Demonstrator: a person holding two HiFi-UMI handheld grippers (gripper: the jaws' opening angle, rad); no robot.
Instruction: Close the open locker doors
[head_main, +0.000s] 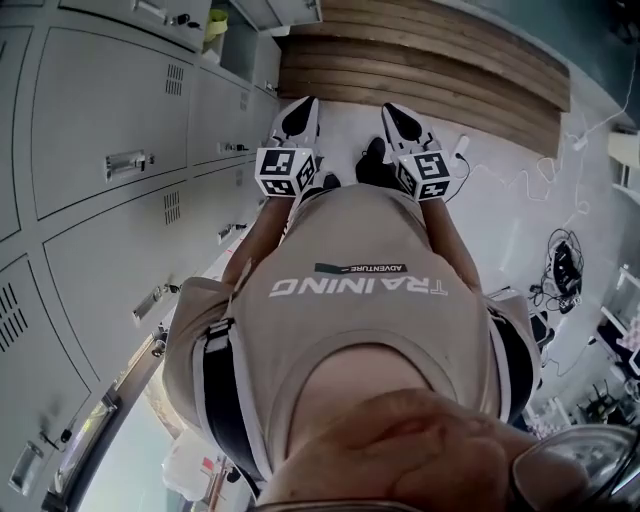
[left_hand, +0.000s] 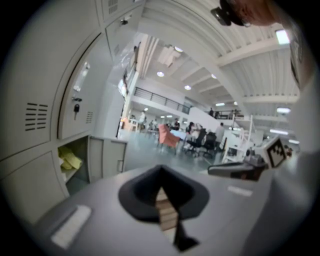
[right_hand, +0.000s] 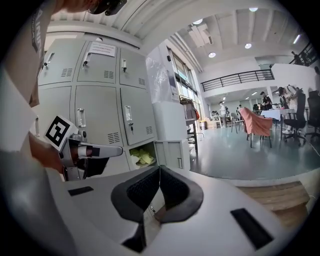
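- Both tools were basically idle. The left tool (head_main: 298, 115) and right tool (head_main: 405, 120) sat side by side, low in front of the person's shirt (head_main: 350, 330). Each had its jaws pressed together with nothing between them.
- I could only spot one open locker door (right_hand: 170, 155) — low down at the far end of the grey locker bank (right_hand: 100, 100). It was swung out wide, with some yellow stuff (right_hand: 141, 158) sitting in the compartment.
- The door was well apart from both tools, ahead along the bank, which ran on the person's left. In the left gripper view it (left_hand: 106, 157) showed low on the left side.
- My guess on handling: it's a thin sheet-metal door, light and stiff, and it should swing easily on its hinge — no gripping needed. I'd push the flat face near the free edge with the jaws together, and go gently so it doesn't bounce back off the frame.
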